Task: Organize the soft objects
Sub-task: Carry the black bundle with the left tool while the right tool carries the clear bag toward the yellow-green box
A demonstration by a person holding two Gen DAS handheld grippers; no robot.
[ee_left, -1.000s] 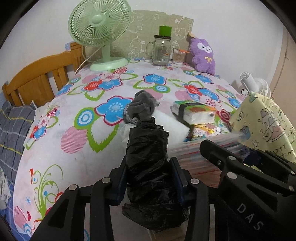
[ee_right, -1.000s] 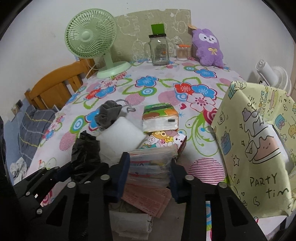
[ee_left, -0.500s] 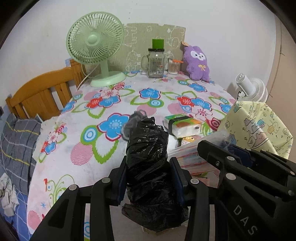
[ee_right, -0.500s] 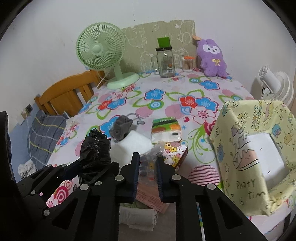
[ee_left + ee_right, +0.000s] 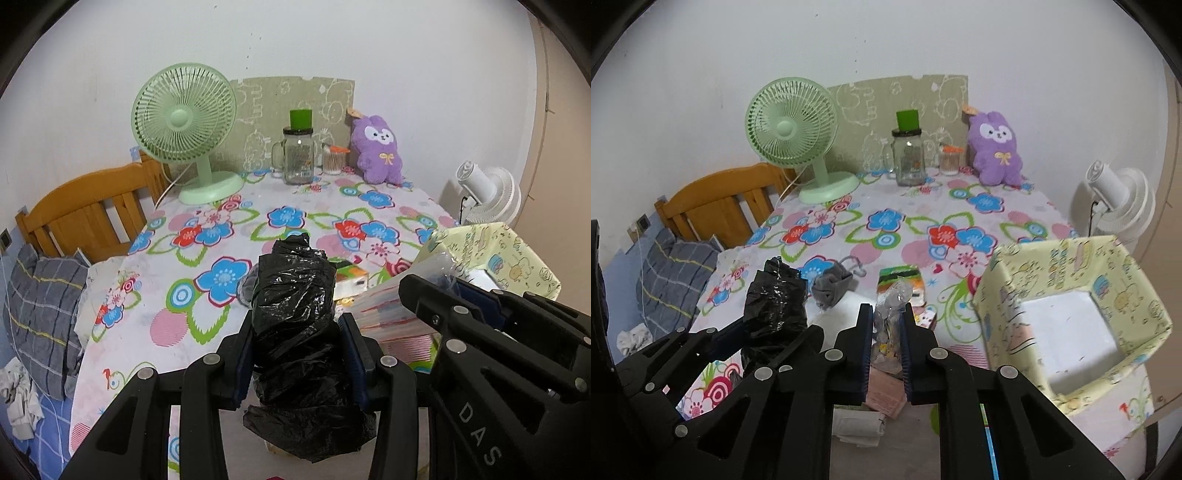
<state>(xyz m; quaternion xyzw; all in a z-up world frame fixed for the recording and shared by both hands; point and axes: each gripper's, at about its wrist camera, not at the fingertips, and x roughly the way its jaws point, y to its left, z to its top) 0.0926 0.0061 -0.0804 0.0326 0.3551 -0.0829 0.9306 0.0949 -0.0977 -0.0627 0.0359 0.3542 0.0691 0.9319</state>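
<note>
Two grips | left gripper [image 5: 301, 354]: crinkled black plastic bundle [image 5: 295, 314] | right gripper [image 5: 885, 354]: clear packet [image 5: 888, 325]

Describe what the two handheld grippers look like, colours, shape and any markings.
Both the left gripper and the right gripper are matte black plastic, with angular linkage arms joined by round silver rivets. Their fingers carry ribbed dark blue pads. White letters "DAS" mark the right gripper's body. No cables or sleeves show.
</note>
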